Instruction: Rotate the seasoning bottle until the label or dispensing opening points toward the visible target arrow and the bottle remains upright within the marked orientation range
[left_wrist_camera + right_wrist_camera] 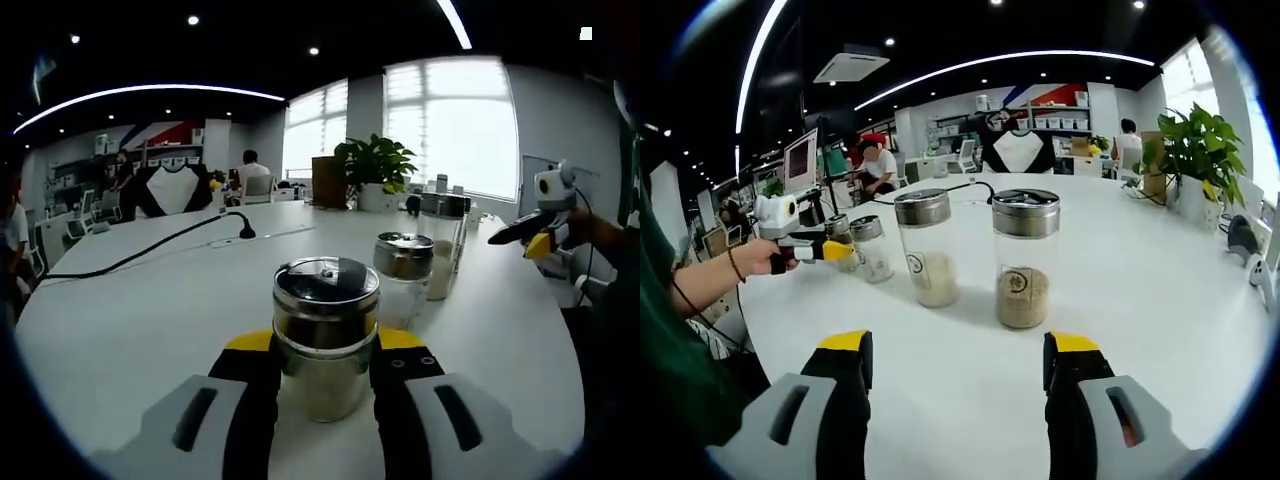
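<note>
A short seasoning bottle (326,315) with a steel lid stands upright on the white table (130,320), and my left gripper (325,350) is shut on its glass body from both sides. In the right gripper view that left gripper (830,250) is at the left, held by a hand, with the lid of the short bottle (837,226) just behind its yellow tips. My right gripper (958,365) is open and holds nothing. It sits short of a tall bottle with brown powder (1025,260). From the left gripper view, the right gripper (538,232) hovers at the far right.
A squat jar (405,272) and a tall jar (443,245) stand behind the held bottle. A jar of pale powder (926,250) and a small jar (872,248) are between the two grippers. A black cable (170,242) crosses the table, with a potted plant (375,170) beyond.
</note>
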### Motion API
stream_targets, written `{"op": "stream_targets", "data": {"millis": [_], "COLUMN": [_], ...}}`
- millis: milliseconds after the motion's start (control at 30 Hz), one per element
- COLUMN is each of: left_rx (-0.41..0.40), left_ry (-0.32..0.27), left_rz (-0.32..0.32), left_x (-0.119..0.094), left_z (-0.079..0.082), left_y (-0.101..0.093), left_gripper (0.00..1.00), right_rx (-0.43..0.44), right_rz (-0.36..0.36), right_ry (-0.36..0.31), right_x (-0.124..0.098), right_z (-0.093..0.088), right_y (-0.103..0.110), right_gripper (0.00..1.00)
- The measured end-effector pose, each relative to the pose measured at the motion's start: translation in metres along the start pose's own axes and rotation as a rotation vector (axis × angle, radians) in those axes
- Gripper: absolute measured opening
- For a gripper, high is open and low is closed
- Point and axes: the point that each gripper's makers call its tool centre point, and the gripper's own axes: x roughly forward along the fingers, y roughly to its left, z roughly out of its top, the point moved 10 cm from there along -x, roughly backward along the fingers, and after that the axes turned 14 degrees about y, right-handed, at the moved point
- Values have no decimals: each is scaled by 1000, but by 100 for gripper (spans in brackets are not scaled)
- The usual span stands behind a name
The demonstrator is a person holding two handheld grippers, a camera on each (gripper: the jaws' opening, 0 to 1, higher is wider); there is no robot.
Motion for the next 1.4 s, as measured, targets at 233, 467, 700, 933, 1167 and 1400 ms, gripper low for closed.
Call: {"op": "stream_targets", "data": {"millis": [233,467,700,933,1167,1400], "left_rx": [74,121,157,160,142,109], "left_ry": [2,1,11,5,-21,-55], "left_rz": [-118,-205,-267,-278,-264,-128], "left_x": [0,1,2,2,1,-7], "left_z": [1,1,2,1,1,2], "left_y": [8,13,16,17,15,5], "left_gripper": [36,36,36,36,40,66], "right_rx": [-10,-13,-19,-17,-15,-8], "right_rz": [-4,-15,-9,-11,-15,-21], "right_ry": [6,0,6,6,7,4], "right_x": [-1,-3,-1,0,-2,-3], "right_z": [0,3,5,6,5,5], "right_y": [0,-2,0,-1,-2,-3], "right_gripper": [70,70,70,70,70,70]}}
